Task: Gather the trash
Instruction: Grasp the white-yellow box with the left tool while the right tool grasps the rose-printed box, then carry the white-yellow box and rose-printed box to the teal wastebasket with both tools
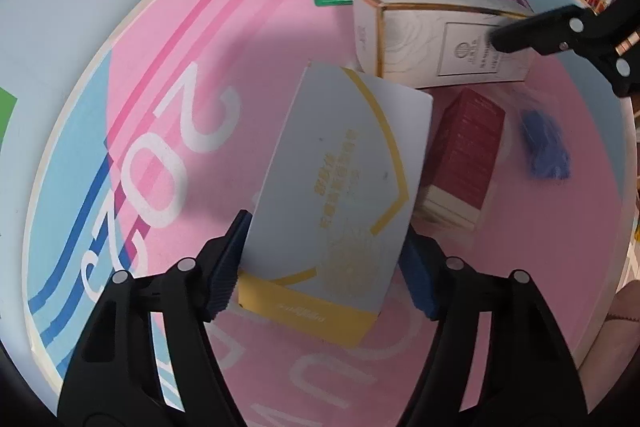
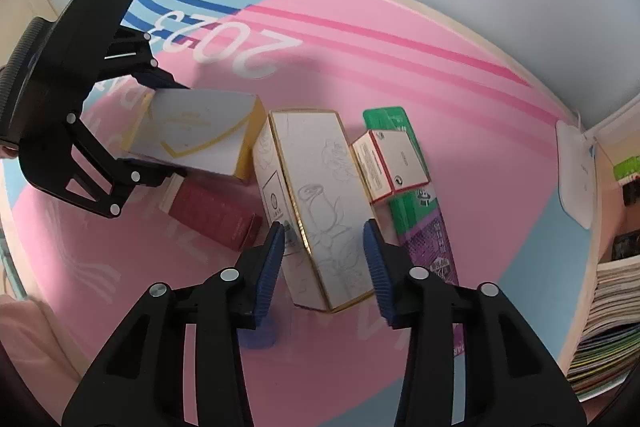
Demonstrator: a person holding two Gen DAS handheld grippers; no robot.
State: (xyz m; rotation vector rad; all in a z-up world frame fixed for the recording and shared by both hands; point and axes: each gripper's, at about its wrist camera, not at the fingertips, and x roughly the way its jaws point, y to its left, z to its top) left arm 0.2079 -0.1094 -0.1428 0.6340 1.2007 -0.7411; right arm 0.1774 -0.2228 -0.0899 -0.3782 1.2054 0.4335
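Pink-and-blue round tabletop [image 1: 248,27] strewn with boxes, stacked magazines [image 2: 608,327] beside it.

Left tongs [image 1: 324,267] and right tongs [image 2: 324,267] (both steeply downward), jaws part-open.

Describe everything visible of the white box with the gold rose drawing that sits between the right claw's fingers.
The rose box is a long white carton, apparently cardboard, with gold edges, line-drawn roses and a square label panel. It lies closed on its side on the pink table, the yellow-trimmed box at one end, between the right claw pads; contact is unclear.
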